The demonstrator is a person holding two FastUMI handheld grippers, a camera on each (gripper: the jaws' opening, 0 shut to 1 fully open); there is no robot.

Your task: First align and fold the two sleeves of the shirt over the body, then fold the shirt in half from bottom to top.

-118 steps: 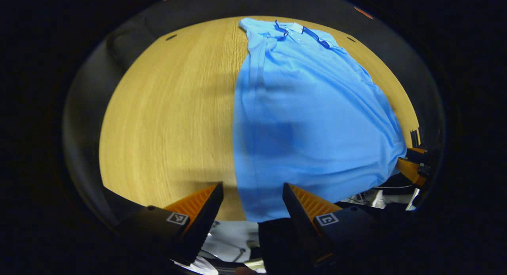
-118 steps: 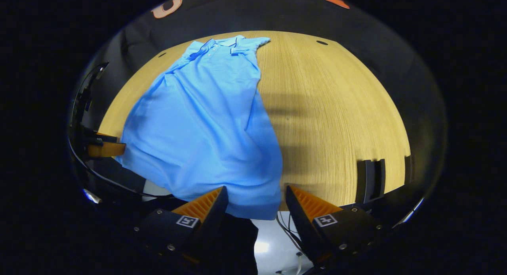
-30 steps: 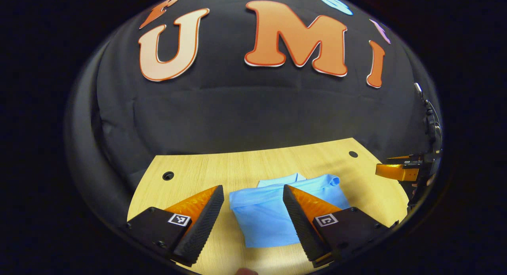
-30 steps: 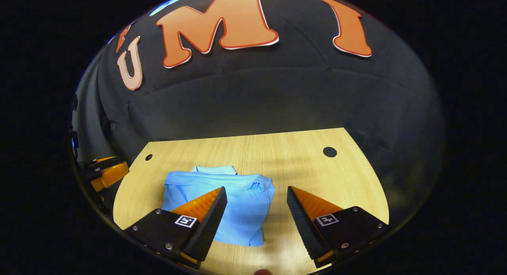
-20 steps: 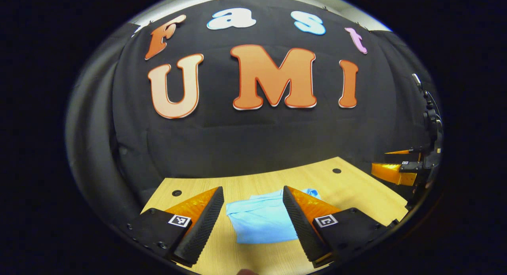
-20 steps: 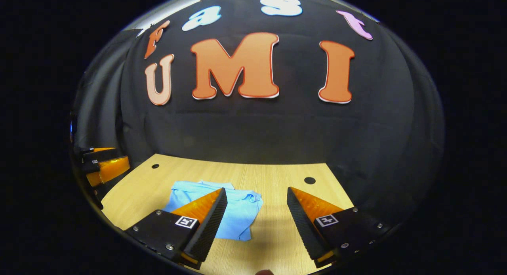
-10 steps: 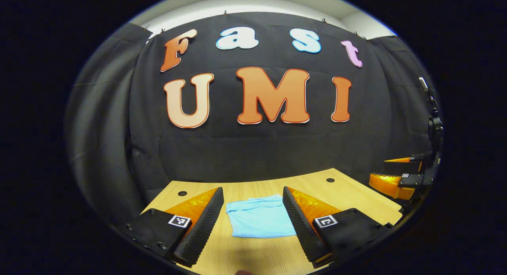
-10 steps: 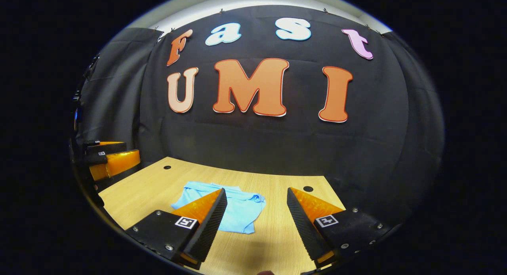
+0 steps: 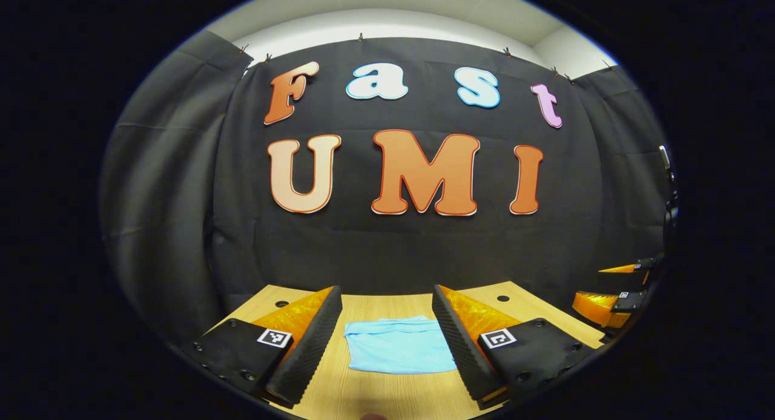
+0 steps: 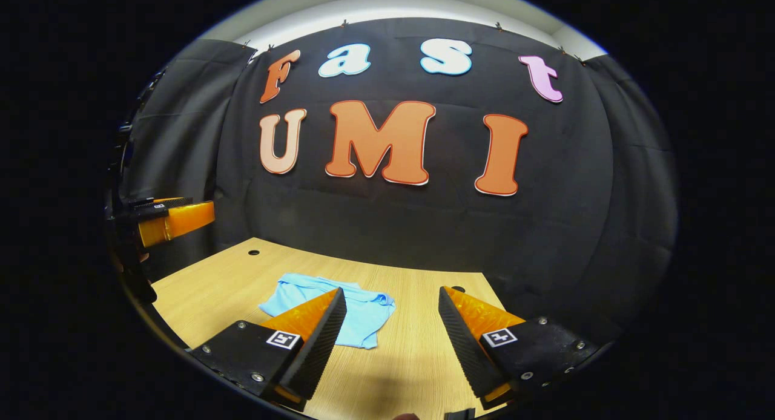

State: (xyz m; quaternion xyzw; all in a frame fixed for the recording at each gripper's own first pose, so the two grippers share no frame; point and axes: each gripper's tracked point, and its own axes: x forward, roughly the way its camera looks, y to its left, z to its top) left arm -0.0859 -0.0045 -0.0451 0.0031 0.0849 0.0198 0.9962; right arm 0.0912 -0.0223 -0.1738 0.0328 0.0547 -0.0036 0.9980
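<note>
Light-blue shirt [image 9: 398, 352] is folded into a compact rectangle, flat on the wooden table [image 9: 387, 396], low centre of the left gripper view, framed between that gripper's two fingers but well beyond them, no contact. Left gripper [image 9: 386, 341]: jaws spread wide, nothing held. The other gripper shows at the right edge of that frame, raised above the table.

Right gripper view: shirt [image 10: 363, 314] sits lower left of centre, partly behind the left-hand finger [image 10: 315, 338]. Right gripper [image 10: 392, 341]: jaws apart, empty, above bare table [image 10: 412, 359]. Left gripper [image 10: 175, 219] pokes in at the left edge, mid-height, clear of the shirt. Black cloth wall [image 10: 387, 226] behind the table.
</note>
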